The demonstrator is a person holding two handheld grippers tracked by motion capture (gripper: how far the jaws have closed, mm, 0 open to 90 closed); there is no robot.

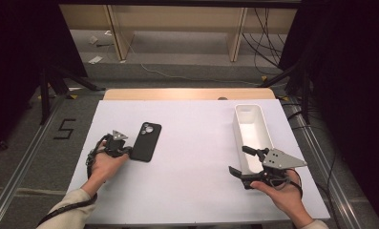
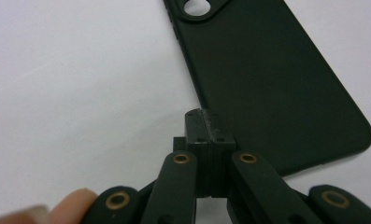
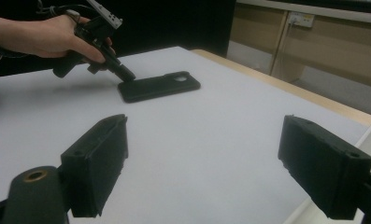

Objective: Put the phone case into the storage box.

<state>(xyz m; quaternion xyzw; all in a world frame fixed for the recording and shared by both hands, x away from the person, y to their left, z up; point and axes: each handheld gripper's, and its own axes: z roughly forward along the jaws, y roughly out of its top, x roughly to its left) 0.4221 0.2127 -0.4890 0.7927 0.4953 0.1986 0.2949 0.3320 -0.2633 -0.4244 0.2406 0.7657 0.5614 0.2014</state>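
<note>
A black phone case (image 1: 146, 141) lies flat on the white table (image 1: 192, 157), back side up with its camera cut-out at the far end, well to the left of the long white bin (image 1: 252, 133) that stands lengthwise near the table's right edge. The left gripper (image 1: 125, 149) sits just beside the case's near left edge, on the side away from the bin; in the left gripper view its two black jaws are pressed together with nothing between them, their tips at the case's long edge (image 2: 267, 88), touching it or very nearly so. The right gripper (image 1: 245, 162) hovers at the near end of the bin, its jaws spread wide and empty, one of them over the bin's rim; the right gripper view looks past them across the bare table toward the case (image 3: 159, 86) and the left hand (image 3: 43, 35). The case looks like a thin, matte, rubbery shell: probably very light, flexible rather than stiff, grippy rather than slick, and not fragile. Lying flat, it offers no raised edge to pinch, so a hold would likely have to come at a long side or a corner, with one jaw worked under the lip. It may bend or slide along the smooth table when pushed from one side only.
</note>
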